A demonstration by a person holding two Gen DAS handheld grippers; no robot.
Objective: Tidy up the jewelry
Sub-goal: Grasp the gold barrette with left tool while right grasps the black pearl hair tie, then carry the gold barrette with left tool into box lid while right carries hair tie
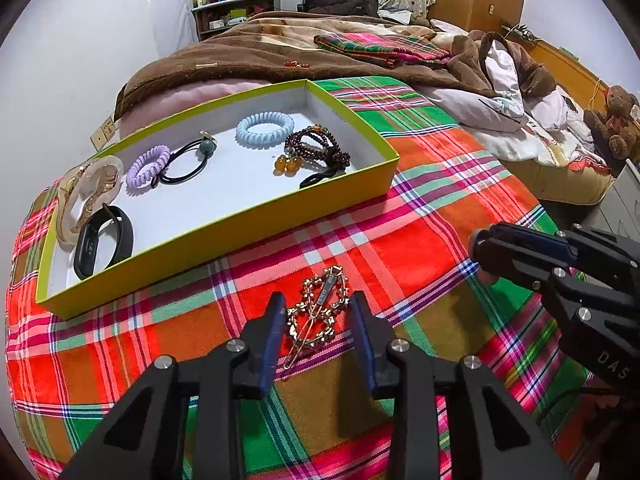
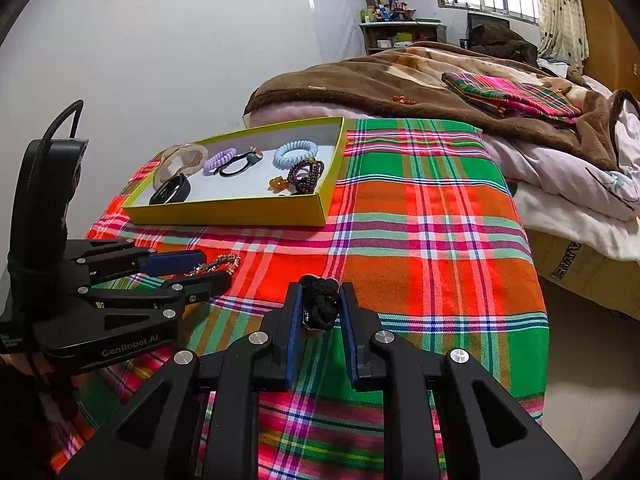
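Observation:
A gold beaded hair clip lies on the plaid cloth, between the blue pads of my left gripper. Those pads stand close beside the clip, with thin gaps showing on both sides. In the right wrist view the left gripper straddles the same clip. My right gripper is shut on a black braided band, held just above the cloth. It shows at the right edge of the left wrist view. The yellow-green box holds several hair ties, bead bracelets and a black wristband.
The plaid cloth covers the end of the bed. A brown blanket, a folded plaid cloth and pale bedding lie beyond the box. The bed's edge and the floor are at the right. A white wall is behind the box.

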